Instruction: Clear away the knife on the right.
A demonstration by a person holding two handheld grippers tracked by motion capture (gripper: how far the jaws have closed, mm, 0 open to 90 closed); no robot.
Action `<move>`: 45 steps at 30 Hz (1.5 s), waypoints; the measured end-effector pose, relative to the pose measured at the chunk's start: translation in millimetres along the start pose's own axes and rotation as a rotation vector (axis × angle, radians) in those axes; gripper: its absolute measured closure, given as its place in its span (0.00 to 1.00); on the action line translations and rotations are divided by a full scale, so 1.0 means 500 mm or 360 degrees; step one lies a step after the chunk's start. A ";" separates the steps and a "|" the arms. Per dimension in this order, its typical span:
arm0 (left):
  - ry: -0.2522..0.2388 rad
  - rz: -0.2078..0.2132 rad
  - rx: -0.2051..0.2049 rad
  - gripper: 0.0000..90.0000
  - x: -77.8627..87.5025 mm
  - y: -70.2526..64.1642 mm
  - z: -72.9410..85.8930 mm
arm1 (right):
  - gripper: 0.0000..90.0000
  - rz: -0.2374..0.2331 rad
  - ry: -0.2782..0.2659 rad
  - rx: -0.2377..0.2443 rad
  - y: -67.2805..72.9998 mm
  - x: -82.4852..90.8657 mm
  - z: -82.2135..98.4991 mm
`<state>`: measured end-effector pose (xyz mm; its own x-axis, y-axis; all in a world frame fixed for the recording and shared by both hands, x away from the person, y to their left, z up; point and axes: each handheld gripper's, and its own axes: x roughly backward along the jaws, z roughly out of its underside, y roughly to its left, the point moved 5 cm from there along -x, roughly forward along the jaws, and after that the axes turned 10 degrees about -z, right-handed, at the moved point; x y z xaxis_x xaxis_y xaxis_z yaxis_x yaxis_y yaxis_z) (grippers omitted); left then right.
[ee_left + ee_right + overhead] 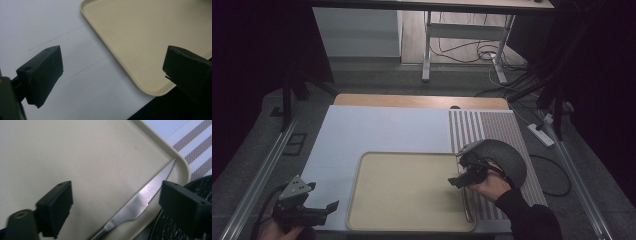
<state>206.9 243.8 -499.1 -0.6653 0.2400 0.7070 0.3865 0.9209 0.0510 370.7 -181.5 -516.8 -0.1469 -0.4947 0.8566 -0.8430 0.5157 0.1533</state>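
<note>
Knife: your silver serrated table knife (140, 202) lies flat inside the beige rectangular plastic tray (407, 220), along its right rim, tip toward the far right corner. In the high view it's a thin line by that rim (467, 206).
Right gripper: right gripper (115, 202) hangs just over the knife, fingers (56, 206) spread wide, not pressing the blade. Knife sits between them but free. Looks released.
Left gripper: left gripper (112, 72) waits near the tray's near left corner, over the pale sheet, fingers (42, 72) wide apart, nothing between them. It's at the desk's near left in the high view (307, 212).
Tray: rest of tray is bare; no other cutlery seen on it.
Other stuff: dark grey speckled bowl (504, 155) sits just right of the tray on the brown-and-white striped placemat (492, 127), partly behind your right hand (492, 186). Can't tell what's in it, if anything.
Done: knife-in-tray step looks finished, judging by a resting knife & an unclamped right gripper.
Left: prob. back the right gripper off w/o nudging the blade. Whether more items go in, can't tell from here; the bowl is the only candidate nearby.
Risk: far finger is close to the bowl rim, so lift clear before swinging away.
</note>
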 end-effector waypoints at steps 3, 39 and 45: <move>0.0000 -0.0001 0.0000 0.04 0.000 0.000 0.000 | 0.04 0.0033 0.0008 0.0003 0.003 0.000 0.005; -0.0006 -0.0001 0.0011 0.04 0.001 0.001 0.000 | 0.00 0.0154 -0.0266 -0.0187 0.013 0.140 0.140; -0.0009 0.0001 0.0016 0.04 0.001 0.001 0.000 | 0.00 0.0176 -0.0293 -0.0221 0.014 0.155 0.163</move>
<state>206.7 244.6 -498.6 -0.6687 0.2424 0.7029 0.3806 0.9237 0.0435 311.3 -273.0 -489.4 -0.3368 -0.5425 0.7696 -0.7393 0.6585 0.1407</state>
